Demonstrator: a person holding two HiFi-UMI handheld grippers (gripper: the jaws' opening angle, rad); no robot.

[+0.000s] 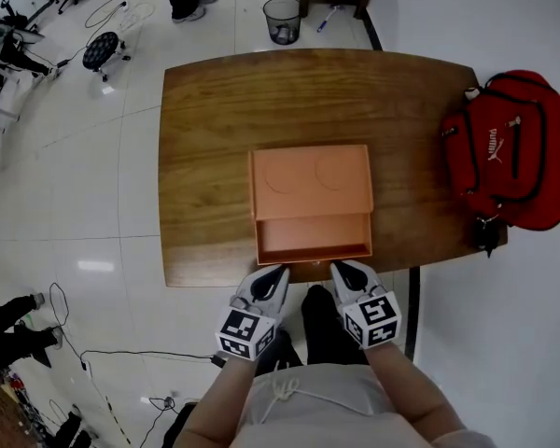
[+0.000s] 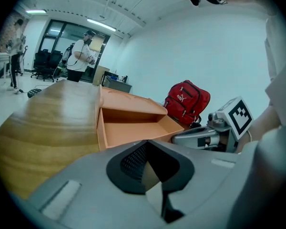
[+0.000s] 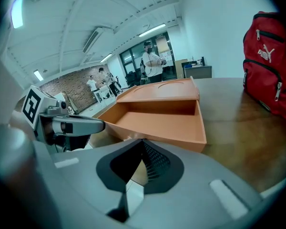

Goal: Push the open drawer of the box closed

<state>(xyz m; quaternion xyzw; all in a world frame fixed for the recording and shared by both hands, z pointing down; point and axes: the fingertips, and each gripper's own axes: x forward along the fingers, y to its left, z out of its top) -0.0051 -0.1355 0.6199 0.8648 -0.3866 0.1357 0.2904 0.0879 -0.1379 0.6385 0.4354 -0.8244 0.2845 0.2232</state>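
An orange box point(image 1: 310, 180) lies in the middle of the wooden table point(image 1: 205, 138). Its drawer point(image 1: 313, 236) is pulled out toward me and holds nothing. In the head view my left gripper point(image 1: 278, 272) and right gripper point(image 1: 339, 268) hang side by side at the table's near edge, just short of the drawer front. Both have their jaws shut with nothing between them. The left gripper view looks over the left gripper point(image 2: 150, 173) into the open drawer point(image 2: 133, 132), with the right gripper point(image 2: 200, 138) beside it. The right gripper view shows the right gripper point(image 3: 136, 175) below the drawer point(image 3: 157, 123).
A red backpack point(image 1: 509, 152) lies at the table's right end. On the floor beyond the far edge stands a mesh waste bin point(image 1: 282, 19). A person point(image 2: 78, 56) stands far back in the room. Cables run across the floor at my left.
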